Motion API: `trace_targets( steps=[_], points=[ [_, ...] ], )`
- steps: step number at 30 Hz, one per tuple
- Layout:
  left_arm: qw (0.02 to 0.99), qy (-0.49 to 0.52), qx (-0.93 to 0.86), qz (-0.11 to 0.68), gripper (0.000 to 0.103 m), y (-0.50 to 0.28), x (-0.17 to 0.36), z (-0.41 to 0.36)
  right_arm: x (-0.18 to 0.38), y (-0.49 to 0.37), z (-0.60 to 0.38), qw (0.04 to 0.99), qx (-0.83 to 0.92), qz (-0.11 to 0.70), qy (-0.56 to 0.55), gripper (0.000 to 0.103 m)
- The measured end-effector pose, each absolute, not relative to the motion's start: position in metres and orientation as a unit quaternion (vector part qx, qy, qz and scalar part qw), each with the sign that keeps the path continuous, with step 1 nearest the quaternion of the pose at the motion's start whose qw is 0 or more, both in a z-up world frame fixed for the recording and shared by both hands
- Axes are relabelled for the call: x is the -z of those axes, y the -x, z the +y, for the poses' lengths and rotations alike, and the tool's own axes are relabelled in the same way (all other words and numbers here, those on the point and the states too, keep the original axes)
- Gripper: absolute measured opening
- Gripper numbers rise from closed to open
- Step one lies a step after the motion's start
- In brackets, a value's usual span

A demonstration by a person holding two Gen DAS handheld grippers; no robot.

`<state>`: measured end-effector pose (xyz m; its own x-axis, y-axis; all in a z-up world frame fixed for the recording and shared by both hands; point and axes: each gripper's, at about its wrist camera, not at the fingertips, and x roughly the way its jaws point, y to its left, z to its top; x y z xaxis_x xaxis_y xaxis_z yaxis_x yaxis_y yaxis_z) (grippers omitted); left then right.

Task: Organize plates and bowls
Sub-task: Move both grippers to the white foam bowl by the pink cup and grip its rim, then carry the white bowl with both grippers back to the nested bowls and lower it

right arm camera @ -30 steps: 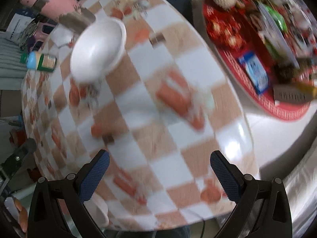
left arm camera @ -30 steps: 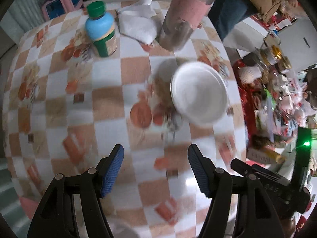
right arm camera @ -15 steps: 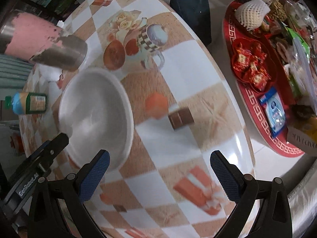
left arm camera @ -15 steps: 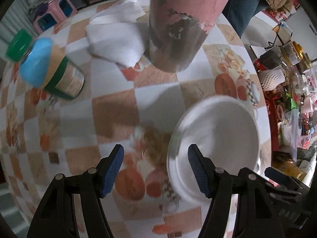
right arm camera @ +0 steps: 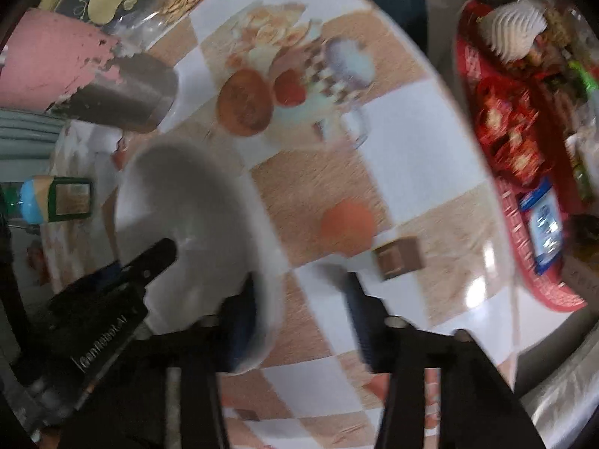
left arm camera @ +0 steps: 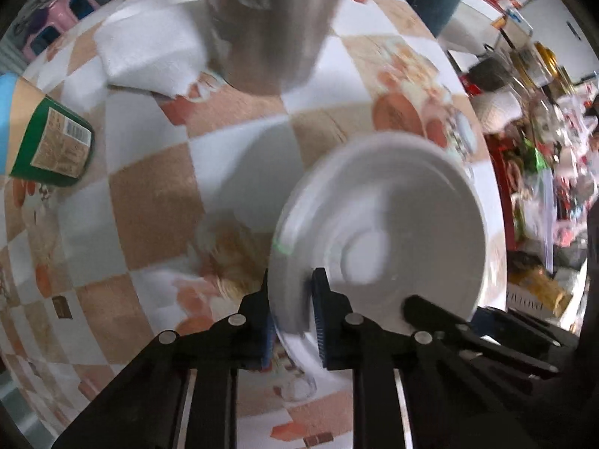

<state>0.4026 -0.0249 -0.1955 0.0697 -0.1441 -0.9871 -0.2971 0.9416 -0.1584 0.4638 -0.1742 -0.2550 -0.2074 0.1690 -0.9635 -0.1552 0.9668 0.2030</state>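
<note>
The white round ceramic bowl stands on the worktop, which is covered with a checked orange and white cloth with printed fruit, and both grippers work on this bowl. The left gripper has its blue-padded fingers closed on the near rim of the bowl, one finger outside the wall and one inside. The right gripper is closing at this moment; its left finger is inside the bowl at the rim and the other finger is outside, on the cloth side, not yet pressing on the wall as far as the blurred picture shows.

To do this step well, the right fingers should probably close fully on the rim before any lift, and then both hands should rise together and keep the bowl level, because each grip holds only a thin edge and the glazed wall may slip.

Behind the bowl, quite near, stands a tall metal flask with worn pink paint; it can be hit if the bowl moves that way. Beside the flask lies a folded white tissue. Left of the bowl, well apart, stands a green-labelled bottle with a light blue shoulder. To the right of the bowl, beyond the worktop edge, a red tray of wrapped snacks is crowded with things.
</note>
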Motion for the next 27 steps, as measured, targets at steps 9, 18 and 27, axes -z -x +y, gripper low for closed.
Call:
trace_targets(
  steps=[9, 18, 27],
  points=[
    [0.705, 0.153, -0.045, 0.691, 0.020, -0.345, 0.193, -0.028, 0.252, -0.416, -0.161, 0.616, -0.162, 0.771, 0.029, 0.028],
    [0.698, 0.139, -0.036, 0.701, 0.026, -0.287, 0.183, -0.028, 0.245, -0.349, -0.171, 0.588, -0.186, 0.786, 0.034, 0.029],
    [0.706, 0.128, -0.034, 0.695, 0.047, -0.290, 0.179, -0.019, 0.230, -0.355, -0.210, 0.617, -0.152, 0.772, 0.008, 0.081]
  ],
)
